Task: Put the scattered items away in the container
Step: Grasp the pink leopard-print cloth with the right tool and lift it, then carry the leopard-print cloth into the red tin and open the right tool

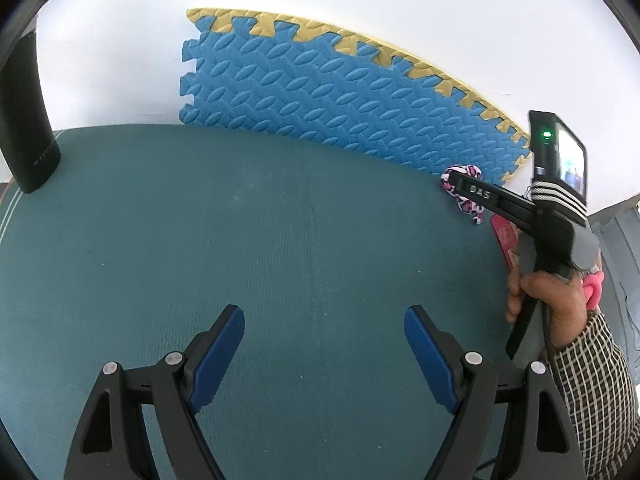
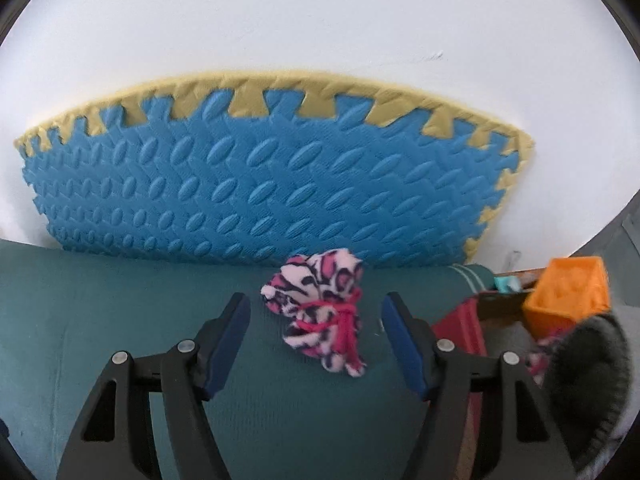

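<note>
The right gripper (image 2: 316, 336) hangs with fingers apart over a pink zebra-print fabric bundle (image 2: 320, 312) lying on the teal mat (image 2: 120, 300), untouched; the red container (image 2: 464, 332) sits just right; the left gripper (image 1: 324, 344) gapes, empty, above bare mat.

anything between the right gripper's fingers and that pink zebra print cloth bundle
Nothing. In the right wrist view the right gripper is open, and only bare green mat separates its fingers from the cloth bundle, which lies ahead between them, untouched.
</note>
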